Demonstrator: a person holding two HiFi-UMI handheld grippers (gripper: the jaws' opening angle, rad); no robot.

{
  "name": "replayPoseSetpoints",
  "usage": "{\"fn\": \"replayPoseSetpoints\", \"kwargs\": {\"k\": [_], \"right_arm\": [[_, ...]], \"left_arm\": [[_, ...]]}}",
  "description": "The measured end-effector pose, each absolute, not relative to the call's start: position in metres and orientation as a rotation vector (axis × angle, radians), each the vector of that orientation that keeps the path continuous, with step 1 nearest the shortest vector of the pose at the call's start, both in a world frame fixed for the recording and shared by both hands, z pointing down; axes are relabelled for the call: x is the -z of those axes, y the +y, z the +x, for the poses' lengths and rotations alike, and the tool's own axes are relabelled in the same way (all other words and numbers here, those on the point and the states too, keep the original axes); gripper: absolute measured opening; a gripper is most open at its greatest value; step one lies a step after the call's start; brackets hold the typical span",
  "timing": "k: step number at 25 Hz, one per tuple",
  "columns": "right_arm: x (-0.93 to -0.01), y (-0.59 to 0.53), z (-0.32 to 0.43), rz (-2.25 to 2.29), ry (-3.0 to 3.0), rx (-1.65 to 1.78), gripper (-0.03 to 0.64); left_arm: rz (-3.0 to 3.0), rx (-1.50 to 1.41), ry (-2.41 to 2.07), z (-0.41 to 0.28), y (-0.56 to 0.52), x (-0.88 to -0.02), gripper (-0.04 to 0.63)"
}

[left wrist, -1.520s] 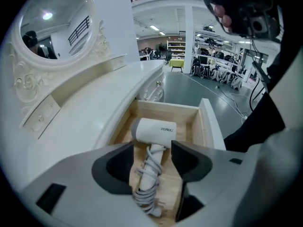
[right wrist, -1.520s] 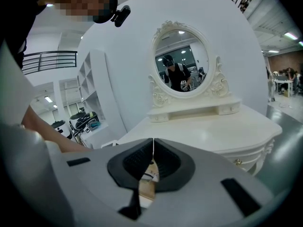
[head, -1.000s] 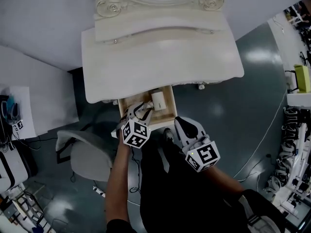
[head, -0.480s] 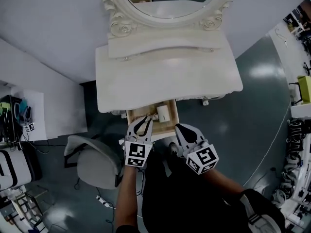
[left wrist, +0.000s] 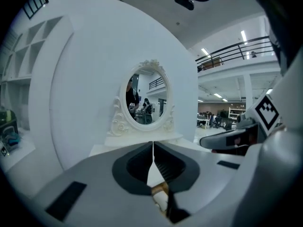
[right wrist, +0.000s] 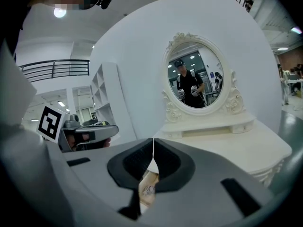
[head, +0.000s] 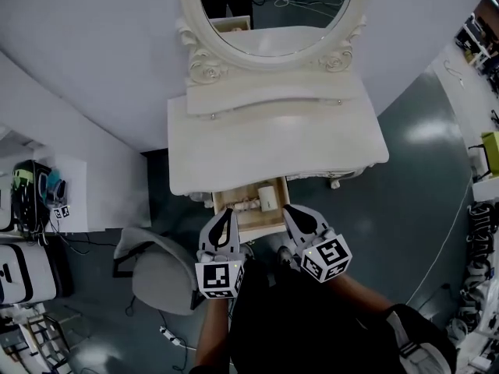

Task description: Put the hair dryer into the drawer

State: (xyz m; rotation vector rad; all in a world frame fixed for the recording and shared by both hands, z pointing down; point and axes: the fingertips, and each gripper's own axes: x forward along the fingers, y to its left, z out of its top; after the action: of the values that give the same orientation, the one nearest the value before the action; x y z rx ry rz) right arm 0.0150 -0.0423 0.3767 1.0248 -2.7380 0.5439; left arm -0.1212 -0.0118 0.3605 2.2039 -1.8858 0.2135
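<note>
Both grippers hover in front of the open drawer (head: 259, 224), off its front edge. Left gripper (head: 224, 215): jaws together, nothing between. Right gripper (head: 292, 213): the same, empty. Dryer (head: 267, 198), the white thing as best I can tell, lies inside the drawer at its right side, under the table (head: 273, 139) edge. Drawer not yet shut. Risks: a one-sided push could skew and jam it, and any part of the dryer standing proud could catch under the tabletop.
</note>
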Motion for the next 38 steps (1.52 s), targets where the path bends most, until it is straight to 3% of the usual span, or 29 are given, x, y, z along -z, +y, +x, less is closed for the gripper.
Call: {"fn": "replayPoseSetpoints", "kwargs": {"k": [11,33,38], "right_arm": [[-0.353,-0.027,0.015,1.007,-2.793,-0.552,0.032],[-0.353,-0.001,0.012,0.984,-2.815,-0.524,0.032],[-0.351,0.003,0.012,0.984,-2.81,-0.504,0.032]], "left_arm": [[2.11,-0.129,-2.144,-0.129,0.036,-0.306,0.026],[2.058,-0.194,-2.118,-0.115,0.062,-0.333,0.026],[2.093,-0.065,-2.158,-0.113,0.057,-0.31,0.026]]}}
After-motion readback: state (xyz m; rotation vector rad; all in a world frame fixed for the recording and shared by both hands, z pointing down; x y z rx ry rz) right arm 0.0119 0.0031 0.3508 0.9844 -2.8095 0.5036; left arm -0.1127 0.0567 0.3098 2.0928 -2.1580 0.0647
